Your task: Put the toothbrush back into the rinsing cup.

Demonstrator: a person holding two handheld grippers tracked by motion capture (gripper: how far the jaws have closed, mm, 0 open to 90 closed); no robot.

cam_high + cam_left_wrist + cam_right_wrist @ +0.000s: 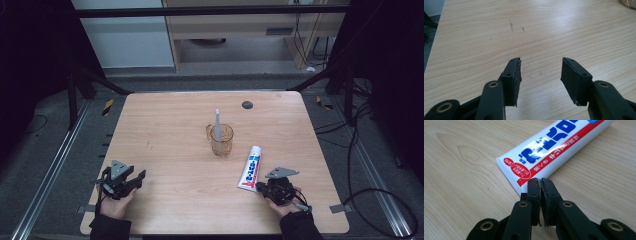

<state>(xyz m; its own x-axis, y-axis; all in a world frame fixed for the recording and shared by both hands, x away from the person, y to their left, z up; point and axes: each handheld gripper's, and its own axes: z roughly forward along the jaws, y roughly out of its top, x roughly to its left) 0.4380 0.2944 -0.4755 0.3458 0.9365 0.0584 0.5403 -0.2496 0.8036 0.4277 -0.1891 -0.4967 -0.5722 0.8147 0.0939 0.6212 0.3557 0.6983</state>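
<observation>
- Resting near the table's [165,125] front right corner, the right gripper [540,180] has its jaws pressed together with nothing between them, tips just at the crimped tail of a toothpaste tube [554,150].
- Seen from the high view, the toothpaste tube [251,168] lies flat on the wood, cap end pointing away from the person, tail end nearest the right gripper [261,186].
- The tube looks light and soft-walled, likely to dent under a hard squeeze; its glossy skin may slip. A hold across the flat crimped tail, or lightly across the middle of the body, looks safest, and the jaws would have to part first.
- At the front left, the left gripper [141,175] sits low over bare wood with its jaws spread wide and empty; its own view shows the left gripper [541,63] facing plain tabletop.
- A clear amber cup [221,140] stands upright near the table's centre, just beyond the tube, with a grey toothbrush [218,125] standing in it.
- A small dark disc [247,104] lies near the far edge, well apart.
- Nothing lies between the right gripper and the tube; the cup stands near enough to be knocked if the tube is swung forward.
</observation>
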